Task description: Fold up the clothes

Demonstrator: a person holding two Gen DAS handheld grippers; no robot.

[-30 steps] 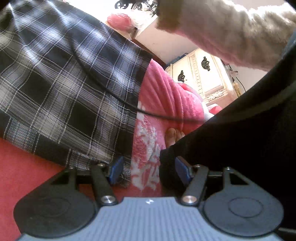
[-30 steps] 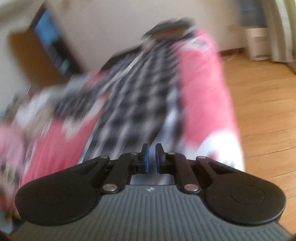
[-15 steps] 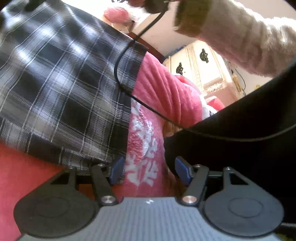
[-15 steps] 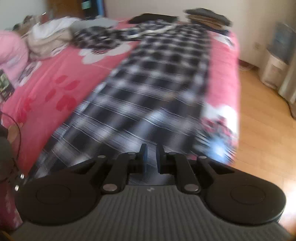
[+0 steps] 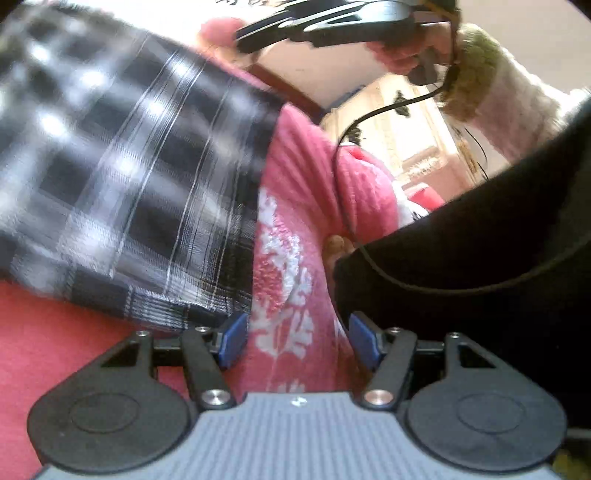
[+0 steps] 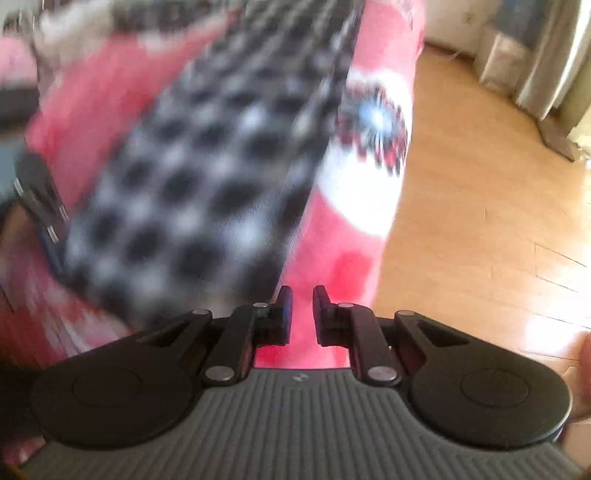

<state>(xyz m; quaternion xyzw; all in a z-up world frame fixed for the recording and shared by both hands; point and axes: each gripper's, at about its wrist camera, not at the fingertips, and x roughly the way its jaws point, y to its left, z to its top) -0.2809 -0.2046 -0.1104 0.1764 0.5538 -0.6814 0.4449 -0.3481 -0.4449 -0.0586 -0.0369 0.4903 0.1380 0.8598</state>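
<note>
A black-and-white plaid garment (image 5: 122,177) lies spread on the red bed cover (image 5: 44,343). In the right wrist view the garment (image 6: 199,173) runs up the bed, blurred. My left gripper (image 5: 295,341) is open and empty, low at the garment's near corner, its left pad next to the hem. My right gripper (image 6: 302,314) has its jaws a narrow gap apart with nothing between them, above the bed's near edge just right of the garment. The right gripper also shows at the top of the left wrist view (image 5: 332,18), held in a hand.
A pink-and-white floral blanket (image 5: 288,280) hangs over the bed edge. The person's black clothing (image 5: 480,266) fills the right of the left wrist view, crossed by a black cable (image 5: 369,258). Wooden floor (image 6: 480,206) lies right of the bed; blurred clothes pile (image 6: 74,18) lies far left.
My right gripper's jaws have opened slightly from nearly shut, and it has swung lower toward the bed's near edge. My left gripper has stayed open near the garment's corner.
</note>
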